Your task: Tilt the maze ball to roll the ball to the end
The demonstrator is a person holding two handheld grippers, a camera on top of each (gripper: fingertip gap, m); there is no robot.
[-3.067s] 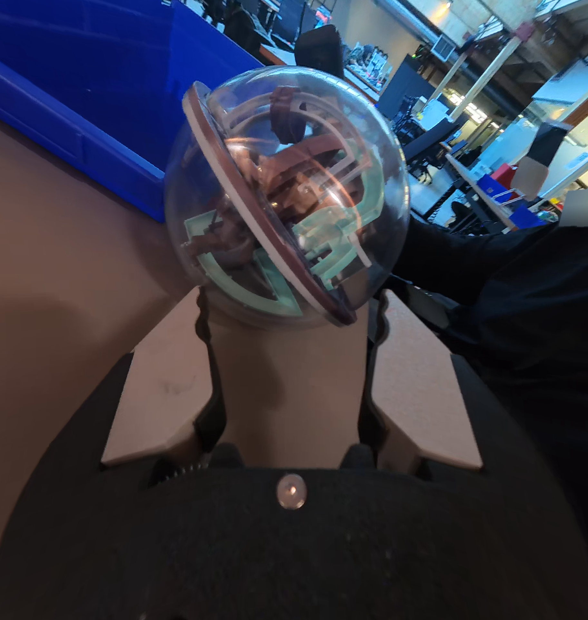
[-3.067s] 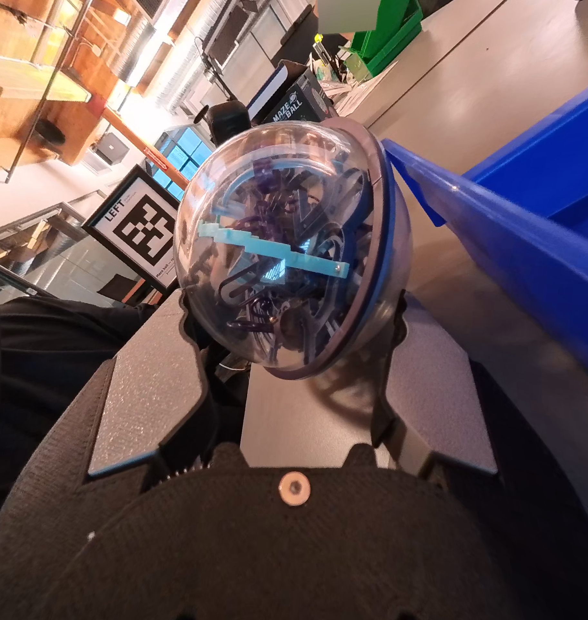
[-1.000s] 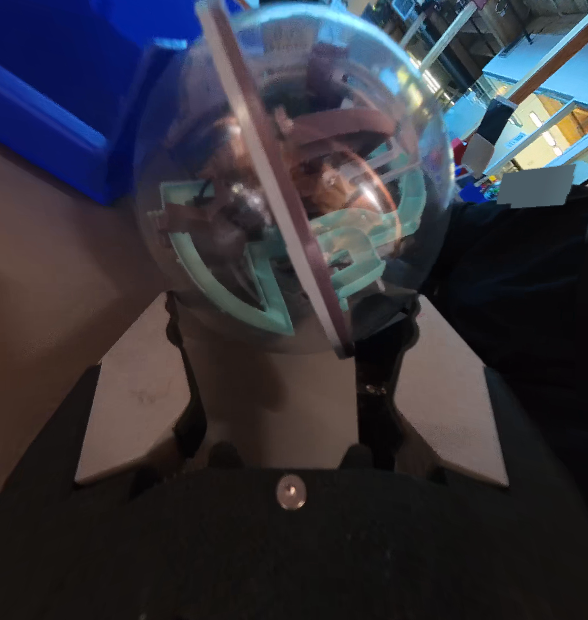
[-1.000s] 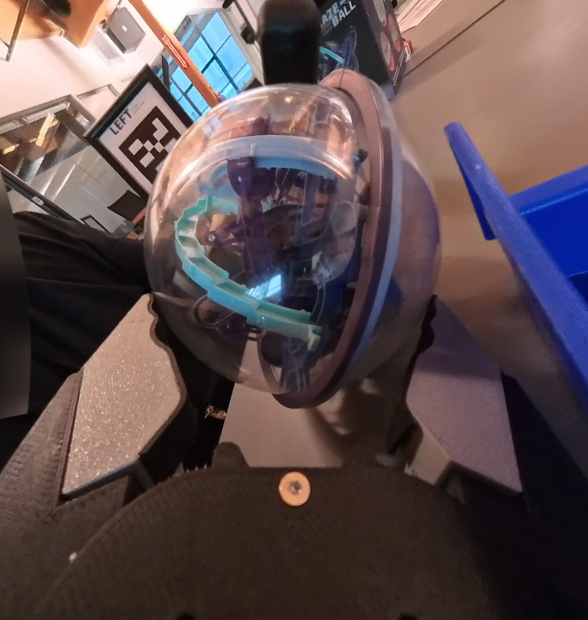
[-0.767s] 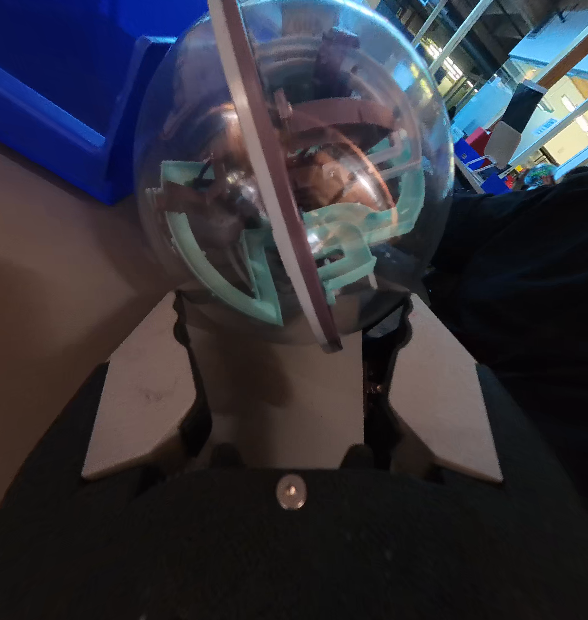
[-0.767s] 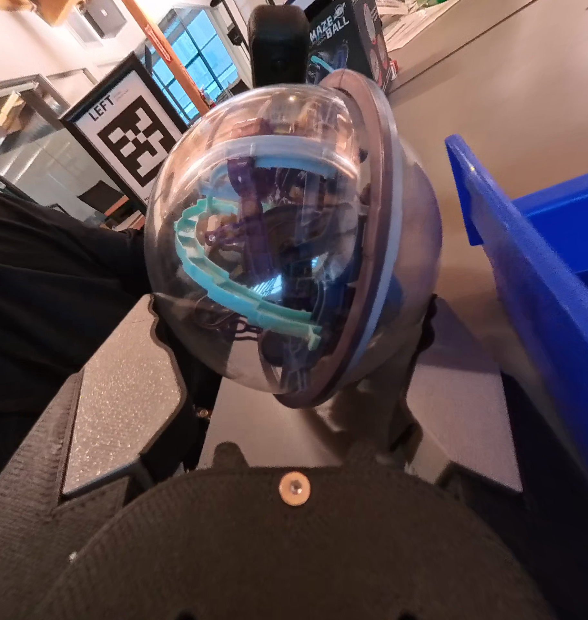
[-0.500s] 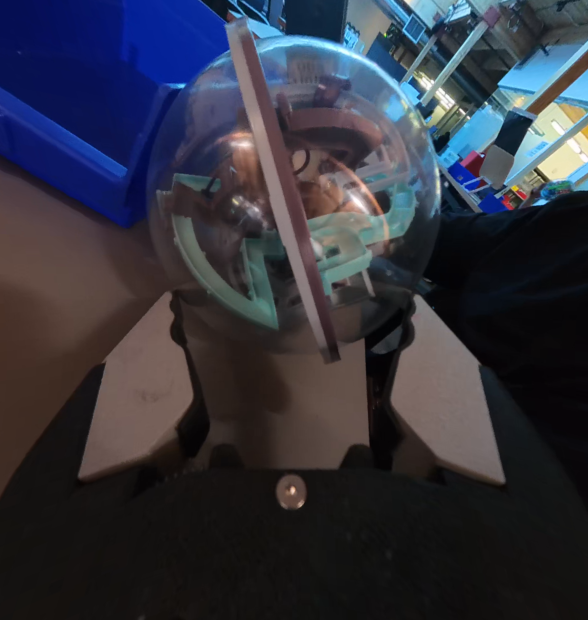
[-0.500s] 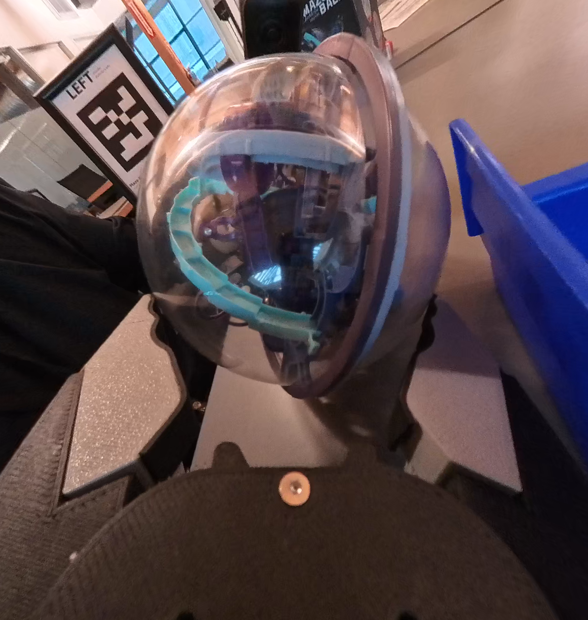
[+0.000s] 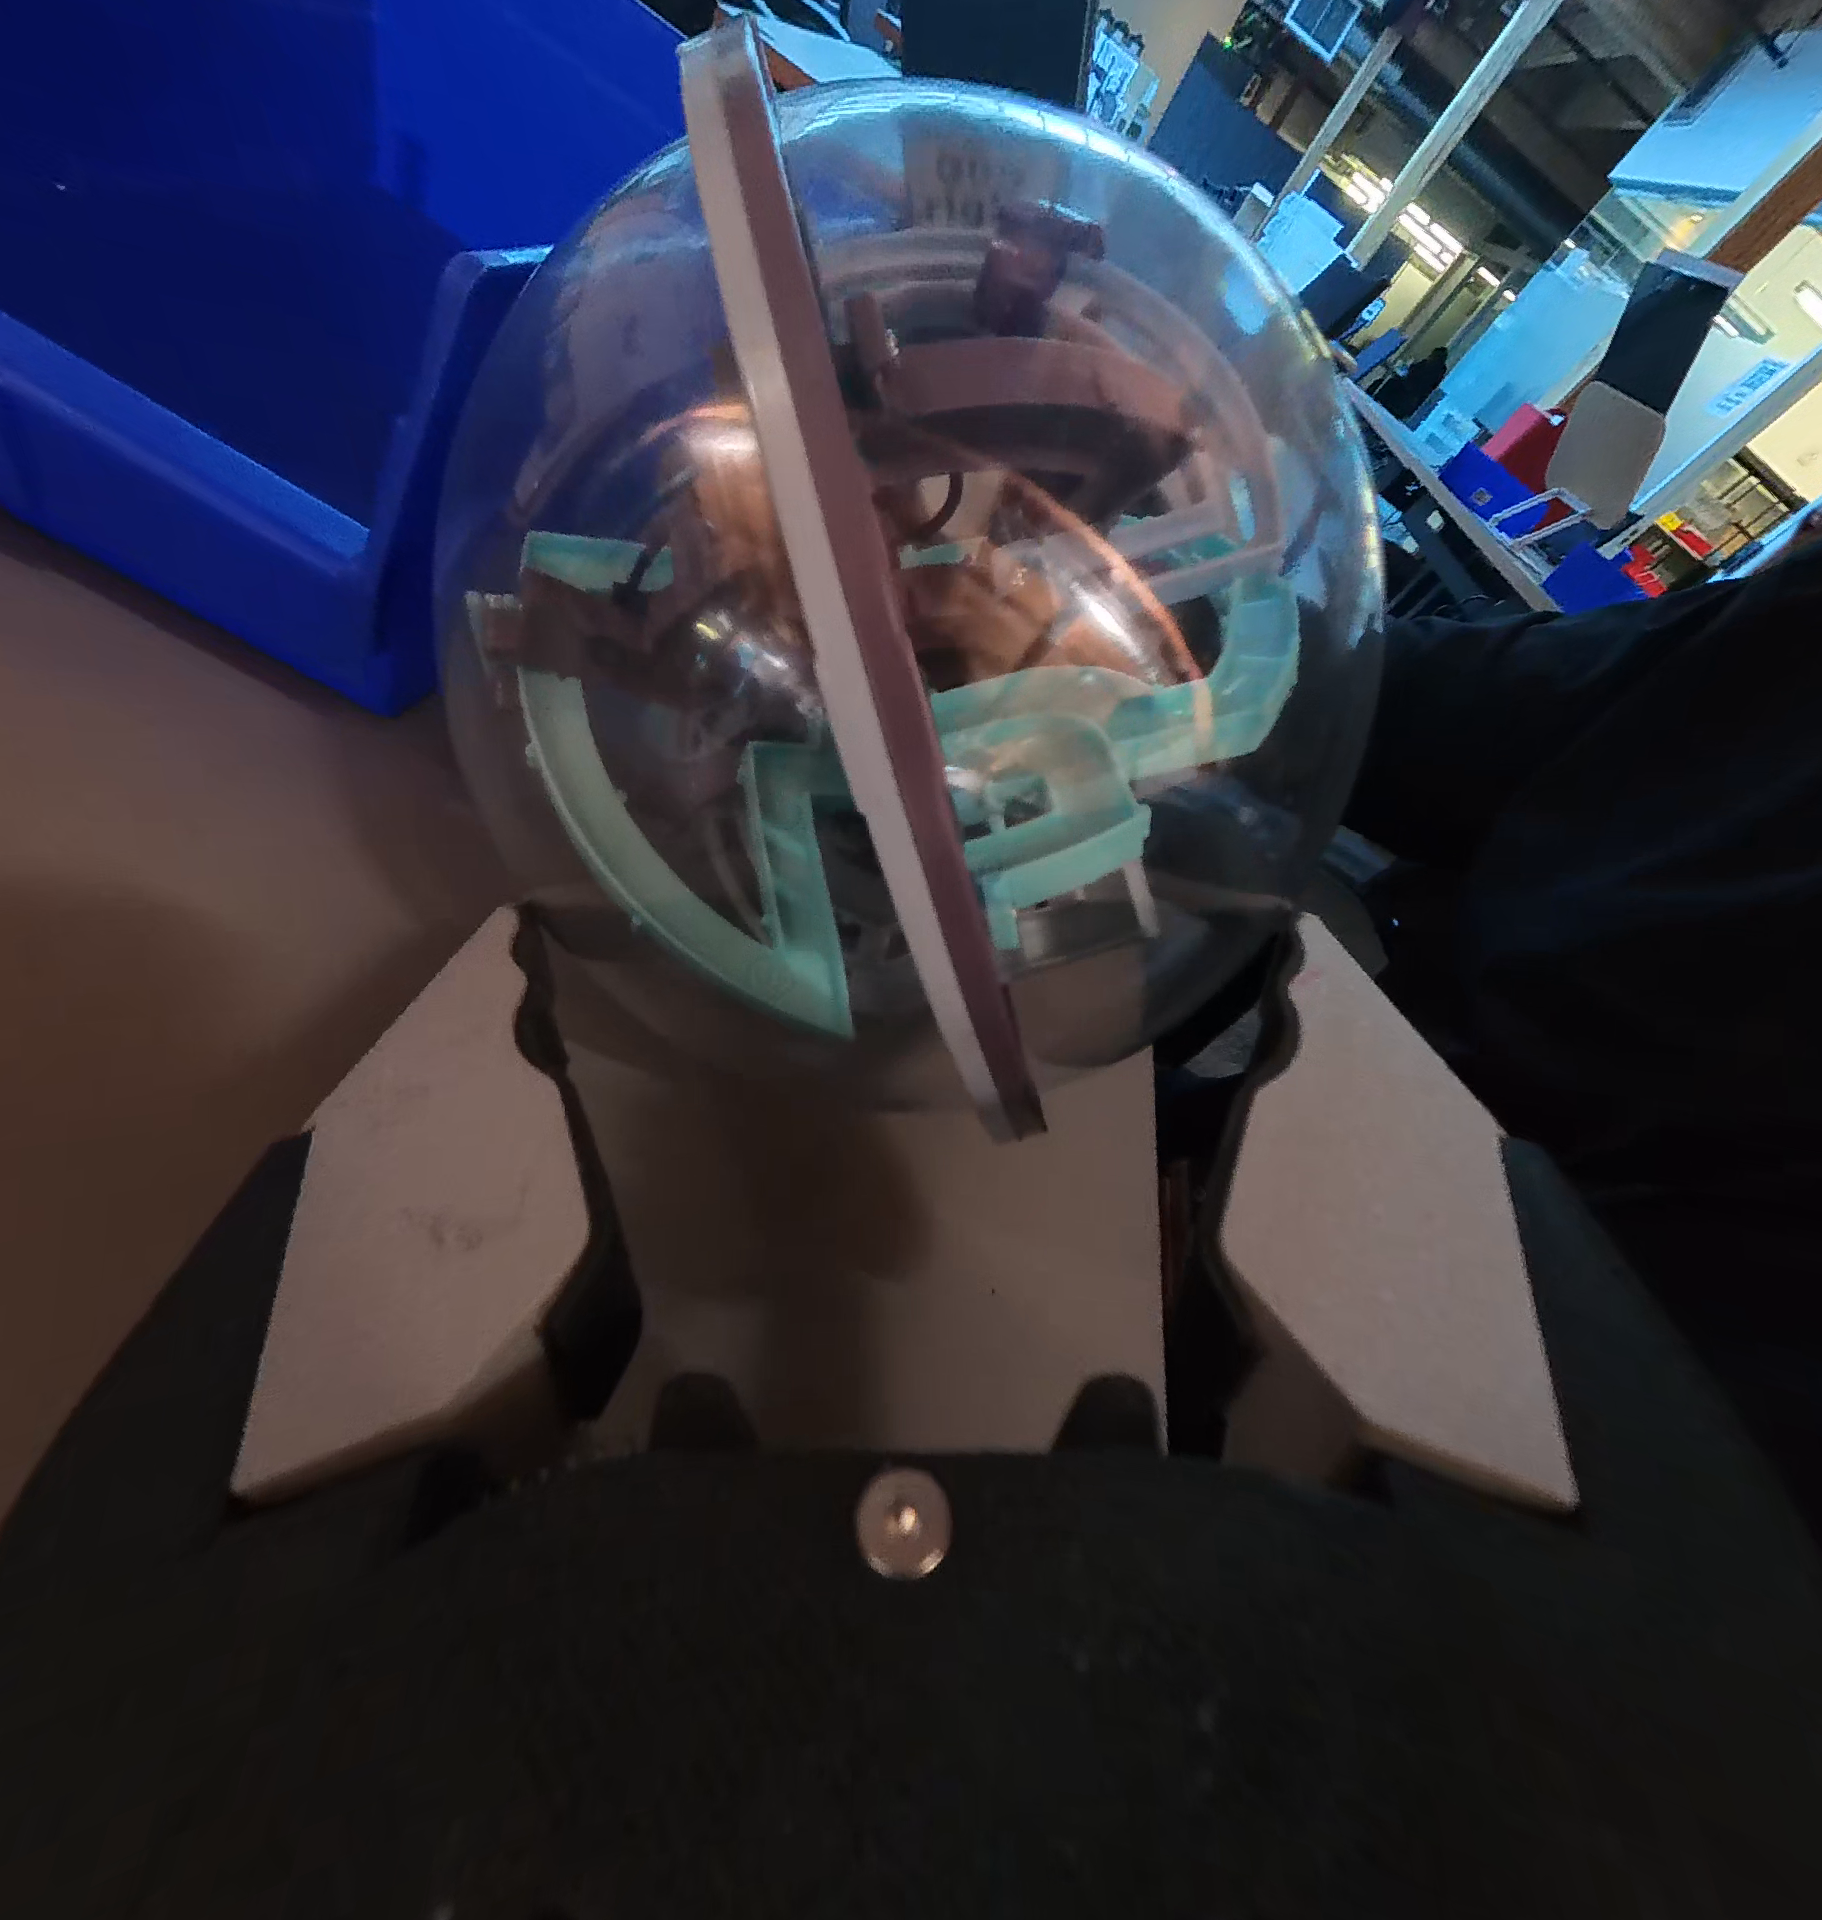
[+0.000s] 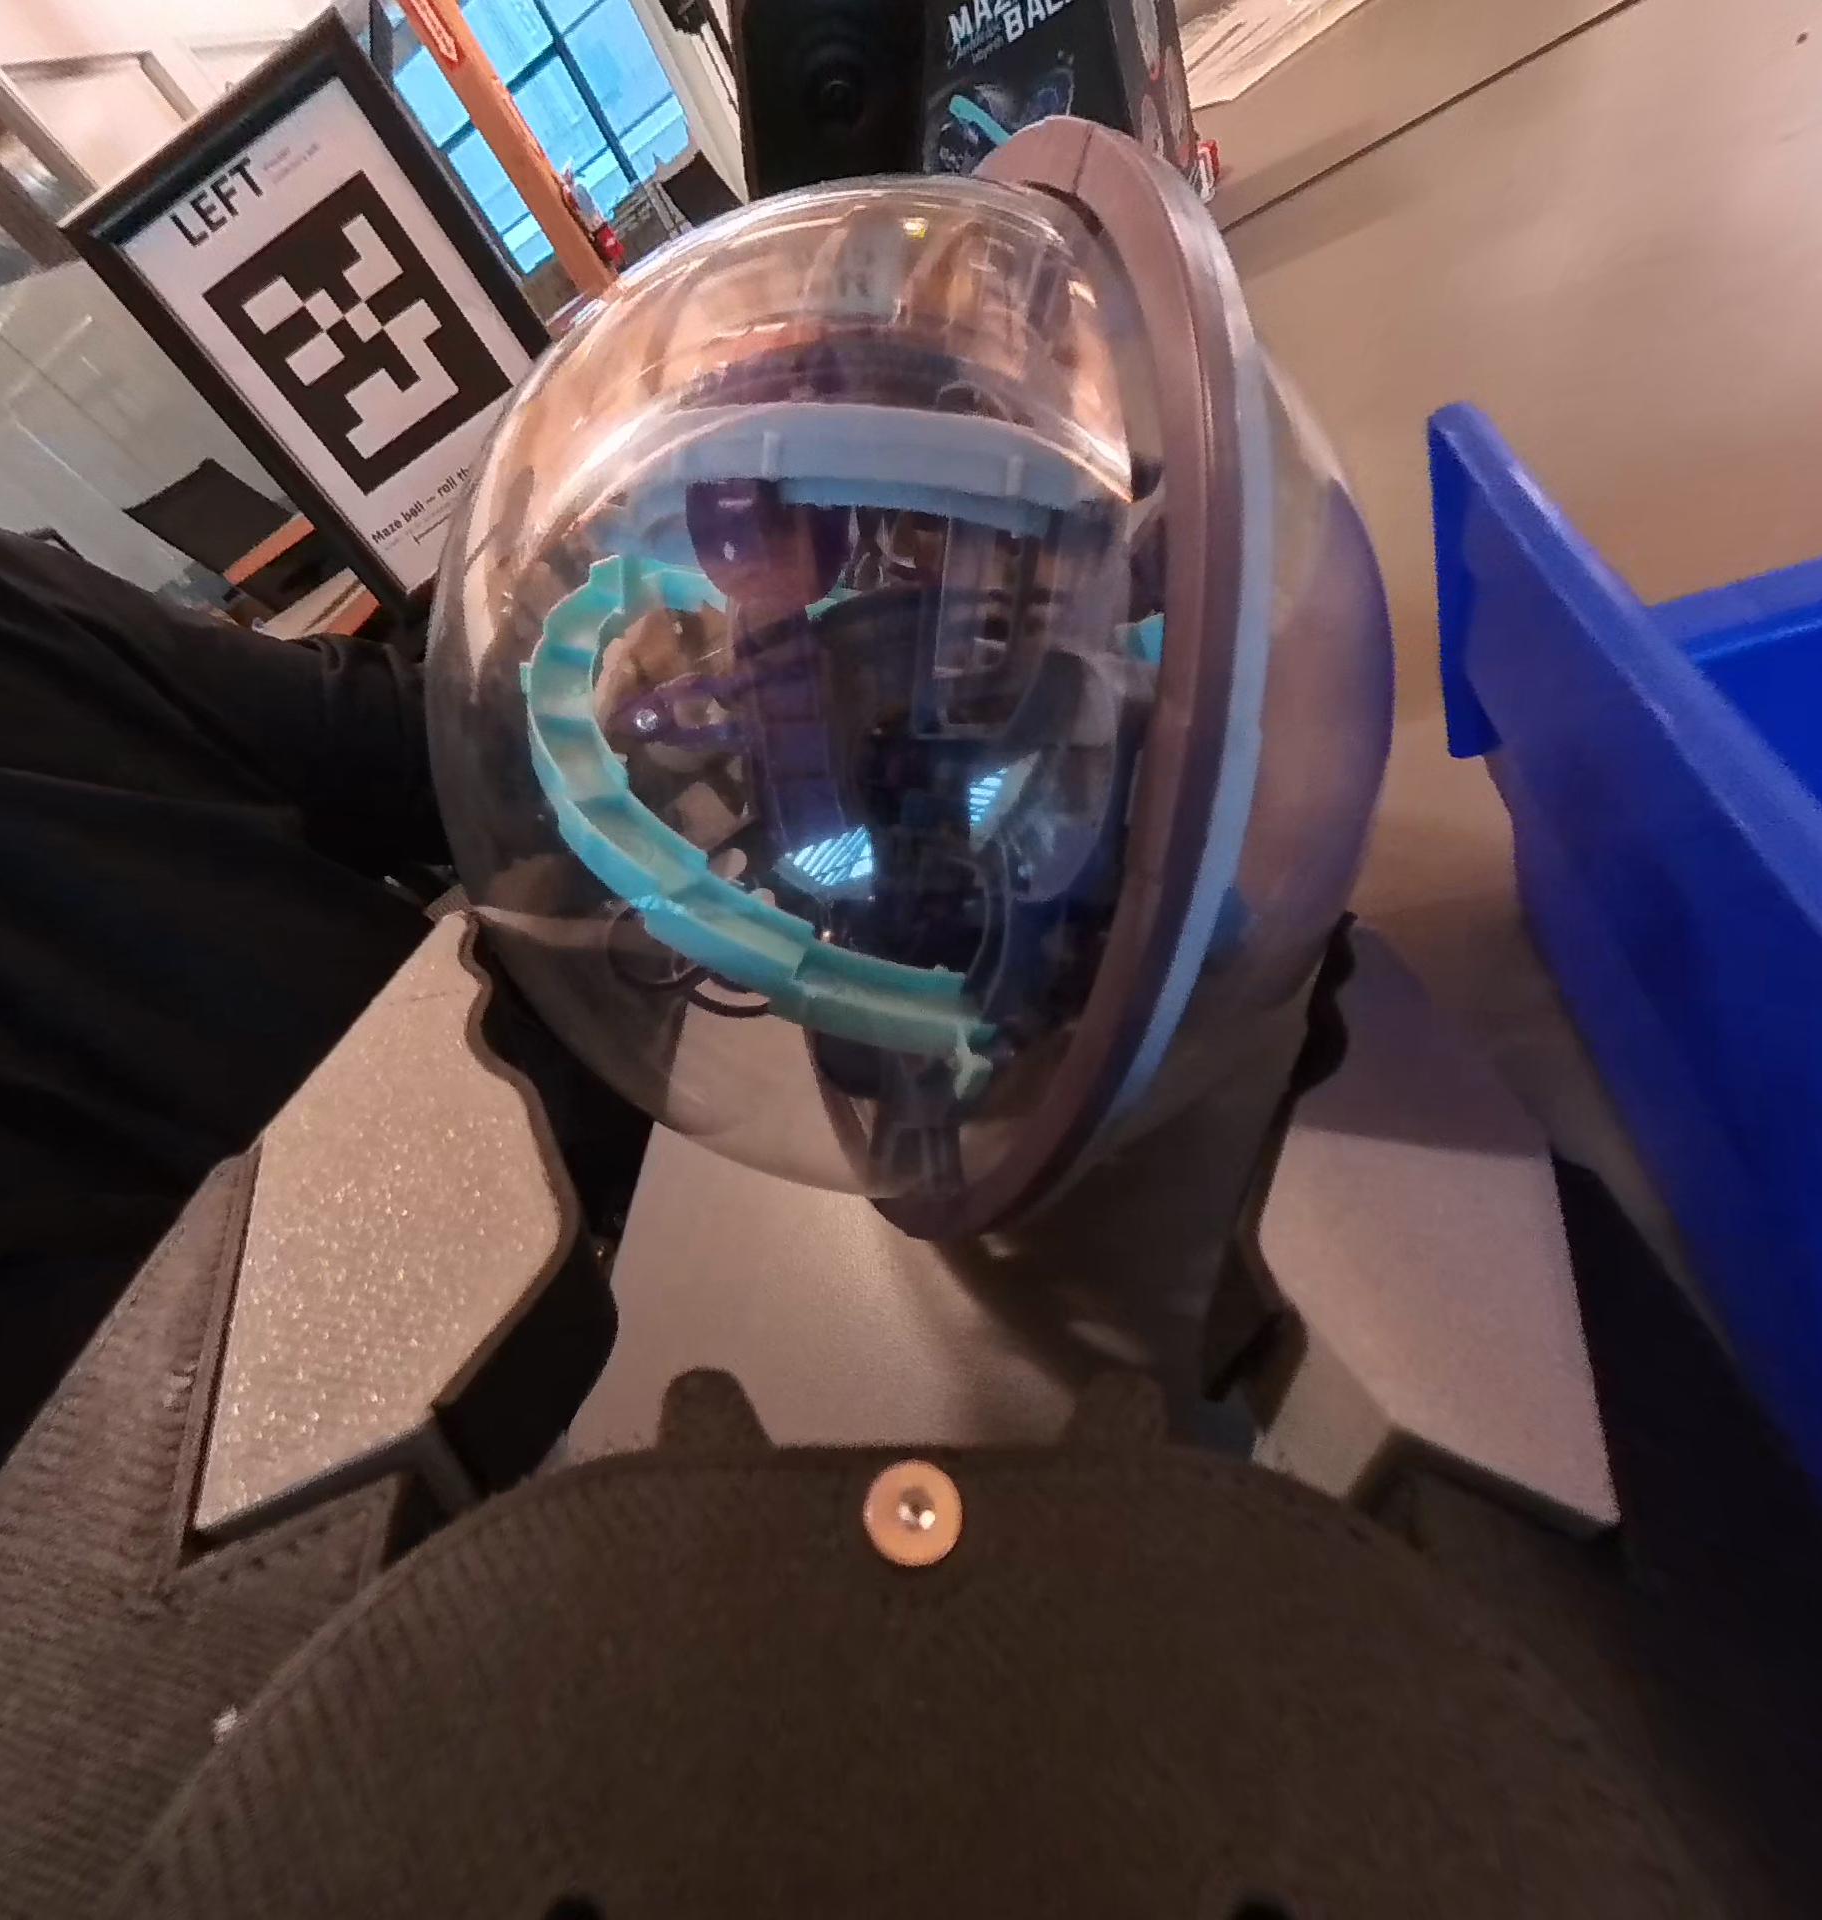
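Item: maze ball (image 9: 907, 582), clear sphere, held above table (image 9: 159, 831), beside blue bin (image 9: 159, 364).
L gripper (image 9: 907, 935): clamped on sphere.
R gripper (image 10: 907, 935): clamped on sphere.
Change: equator rim (image 9: 834, 623) now steeper vs 3 s ago.
Meaning: tilt underway; ball prob. rolling, end not reached.

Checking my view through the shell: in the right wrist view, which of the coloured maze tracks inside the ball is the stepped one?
The teal track, an arc curving along the lower left of the maze ball with stair-like notches; the pale blue band above it is smooth.

Opposed close wrist views, seemingly sharing the maze ball (image 9: 907, 582).
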